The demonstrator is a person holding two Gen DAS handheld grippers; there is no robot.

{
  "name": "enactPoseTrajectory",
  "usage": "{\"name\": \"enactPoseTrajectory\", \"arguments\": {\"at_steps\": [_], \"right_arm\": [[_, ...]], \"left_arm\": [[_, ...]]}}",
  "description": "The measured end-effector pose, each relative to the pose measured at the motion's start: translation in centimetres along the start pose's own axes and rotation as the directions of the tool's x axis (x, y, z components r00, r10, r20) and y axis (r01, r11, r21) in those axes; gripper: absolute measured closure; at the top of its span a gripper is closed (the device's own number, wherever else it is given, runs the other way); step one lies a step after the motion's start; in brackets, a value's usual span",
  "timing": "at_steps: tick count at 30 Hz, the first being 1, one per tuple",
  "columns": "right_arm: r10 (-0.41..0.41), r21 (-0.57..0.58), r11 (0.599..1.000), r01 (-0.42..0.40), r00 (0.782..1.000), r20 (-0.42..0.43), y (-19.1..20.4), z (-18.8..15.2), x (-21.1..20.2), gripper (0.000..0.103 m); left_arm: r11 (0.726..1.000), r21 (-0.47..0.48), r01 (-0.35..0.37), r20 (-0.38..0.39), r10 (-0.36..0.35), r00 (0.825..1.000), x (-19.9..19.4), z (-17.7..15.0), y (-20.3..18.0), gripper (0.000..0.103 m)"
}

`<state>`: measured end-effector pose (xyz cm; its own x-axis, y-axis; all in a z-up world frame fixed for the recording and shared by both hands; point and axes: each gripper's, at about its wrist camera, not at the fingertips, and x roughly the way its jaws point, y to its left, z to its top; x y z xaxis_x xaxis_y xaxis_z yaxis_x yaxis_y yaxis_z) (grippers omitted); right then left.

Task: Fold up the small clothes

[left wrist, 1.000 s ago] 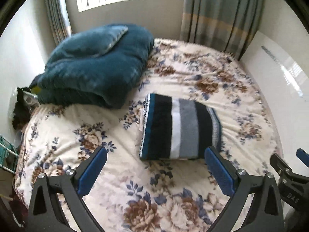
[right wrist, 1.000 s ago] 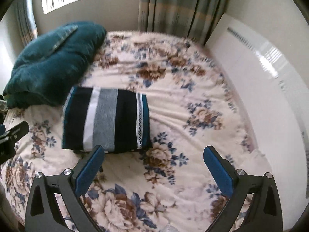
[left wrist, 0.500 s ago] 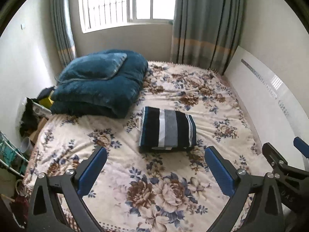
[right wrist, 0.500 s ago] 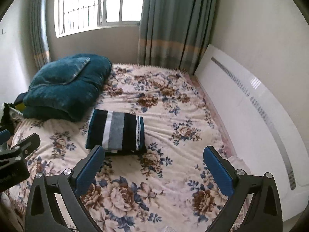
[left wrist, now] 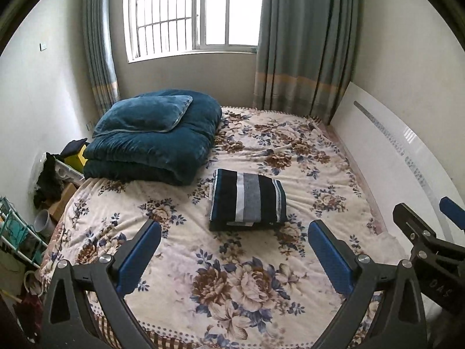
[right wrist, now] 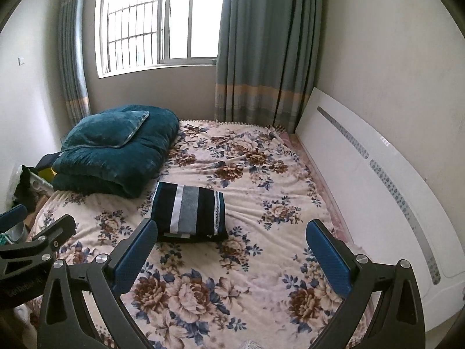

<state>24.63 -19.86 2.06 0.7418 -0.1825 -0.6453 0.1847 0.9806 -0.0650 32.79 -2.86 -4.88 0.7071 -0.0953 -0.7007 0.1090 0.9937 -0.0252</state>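
Note:
A folded striped garment [left wrist: 247, 199], black, white, grey and teal, lies flat in the middle of the flowered bed [left wrist: 305, 157]. The same folded striped garment [right wrist: 190, 211] shows in the right wrist view just beyond the left finger. My left gripper [left wrist: 234, 254] hangs open above the bed's near part, well short of the garment, with nothing between its blue pads. My right gripper [right wrist: 231, 253] is open too and holds nothing. Each gripper appears at the edge of the other's view.
A dark teal quilt with a pillow [left wrist: 154, 139] is stacked at the bed's far left. A white headboard [left wrist: 401, 157] runs along the right side. Curtains and a barred window [left wrist: 197, 14] stand behind. Clutter, boxes and a rack [left wrist: 17, 232] fill the floor on the left.
Both grippers have drawn back and up from the folded garment, so it looks smaller and farther away and the window has come into view. Both stayed open.

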Motion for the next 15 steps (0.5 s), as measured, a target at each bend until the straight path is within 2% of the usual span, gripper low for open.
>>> {"name": "enactPoseTrajectory", "arguments": {"at_steps": [15], "right_arm": [[0.011, 0.012, 1.000, -0.011, 1.000, 0.014, -0.3, 0.1, -0.9, 0.000]], "left_arm": [[1.000, -0.015, -0.016, 0.040, 0.017, 0.999, -1.9, 0.2, 0.1, 0.000]]}}
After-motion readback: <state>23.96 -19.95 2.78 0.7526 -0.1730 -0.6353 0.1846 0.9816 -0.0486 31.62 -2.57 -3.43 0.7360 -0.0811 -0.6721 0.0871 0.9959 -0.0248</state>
